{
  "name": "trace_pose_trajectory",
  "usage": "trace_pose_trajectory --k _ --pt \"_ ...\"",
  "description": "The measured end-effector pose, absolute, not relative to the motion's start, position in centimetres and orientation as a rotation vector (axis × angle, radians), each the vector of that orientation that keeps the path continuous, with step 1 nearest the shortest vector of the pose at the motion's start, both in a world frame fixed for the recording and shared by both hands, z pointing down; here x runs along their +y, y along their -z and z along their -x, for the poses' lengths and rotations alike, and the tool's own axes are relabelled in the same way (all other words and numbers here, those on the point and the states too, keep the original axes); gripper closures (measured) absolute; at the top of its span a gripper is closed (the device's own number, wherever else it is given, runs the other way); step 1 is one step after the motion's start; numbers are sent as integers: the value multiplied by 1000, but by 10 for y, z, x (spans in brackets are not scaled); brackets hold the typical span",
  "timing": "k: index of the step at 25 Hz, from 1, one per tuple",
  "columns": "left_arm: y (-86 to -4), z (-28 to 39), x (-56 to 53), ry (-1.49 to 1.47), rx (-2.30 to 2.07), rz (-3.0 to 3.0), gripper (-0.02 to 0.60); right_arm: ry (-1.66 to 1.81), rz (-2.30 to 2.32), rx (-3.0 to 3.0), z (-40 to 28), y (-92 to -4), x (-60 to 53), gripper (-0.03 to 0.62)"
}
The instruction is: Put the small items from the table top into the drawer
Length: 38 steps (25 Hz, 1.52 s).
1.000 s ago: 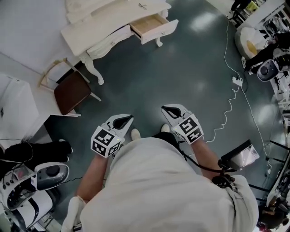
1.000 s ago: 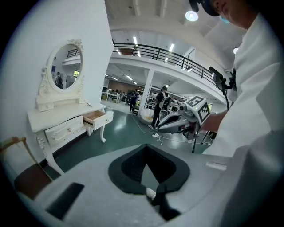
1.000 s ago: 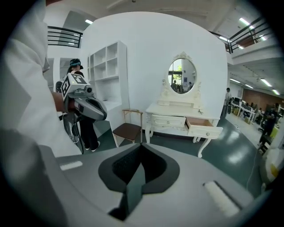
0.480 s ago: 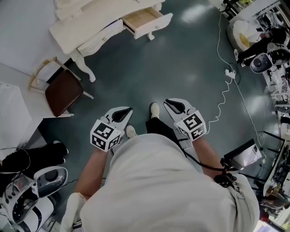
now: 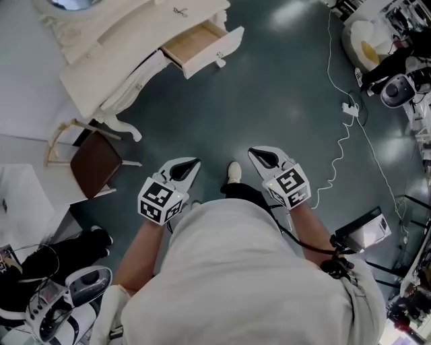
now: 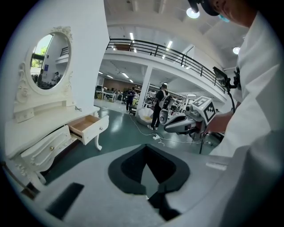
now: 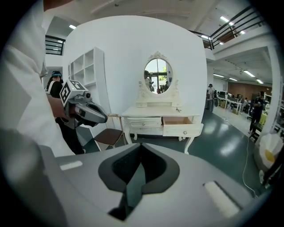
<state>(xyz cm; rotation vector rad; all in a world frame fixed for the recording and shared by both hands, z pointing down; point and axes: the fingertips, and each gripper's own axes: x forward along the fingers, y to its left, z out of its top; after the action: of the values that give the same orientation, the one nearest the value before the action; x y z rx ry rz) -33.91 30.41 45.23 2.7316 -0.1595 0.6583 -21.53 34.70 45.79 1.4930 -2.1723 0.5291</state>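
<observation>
The dark green floor (image 5: 283,101) of a big open hall lies under me, and I stand well apart from the furniture, so the step in hand looks like the walk-up.

Nearest are my 2 claws, held out at waist level. My left claw (image 5: 190,165) is clenched with nothing between its jaws, only a thin slit of floor showing. My right claw (image 5: 257,155) is the same, pinched together and empty.

To do this well, I judge I should come up to the front of the dressing table (image 5: 114,40) on the drawer's side. I should skirt the brown-seated chair (image 5: 94,162) that stands by its left leg, and stay clear of the white cable (image 5: 343,135) trailing on the floor to my right. I should spread 1 claw before I reach over the top, not above the item.

Farther off, the drawer (image 5: 192,42) is pulled well out on the table's right. It has a cream front with 1 small knob and pale bare wood inside, and I see nothing in it.

On the table top behind it lies 1 small dark item (image 5: 178,10), thin and tangled-looking, too small to name. Past that rises the oval mirror (image 7: 156,76).
</observation>
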Motion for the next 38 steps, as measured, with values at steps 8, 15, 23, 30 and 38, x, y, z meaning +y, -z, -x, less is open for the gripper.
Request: trace_pose_trajectory --k 8,15,23,30,38 --pt "-448 218 236 -682 -246 -2710 583 -539 -1442 -2225 97 -456 300 592" --pt "-445 147 183 -697 -343 -2700 581 -579 -1447 -2238 27 -464 267 592" --pt "-460 96 69 -632 -412 -2643 557 -608 -1450 -2221 -21 -473 179 592" --pt "-449 53 -55 -515 -521 -2620 532 -536 -1441 -2177 -72 -449 87 592" --pt "-476 34 -160 -479 -750 -2506 521 -505 -1337 -2205 -112 -453 6 592"
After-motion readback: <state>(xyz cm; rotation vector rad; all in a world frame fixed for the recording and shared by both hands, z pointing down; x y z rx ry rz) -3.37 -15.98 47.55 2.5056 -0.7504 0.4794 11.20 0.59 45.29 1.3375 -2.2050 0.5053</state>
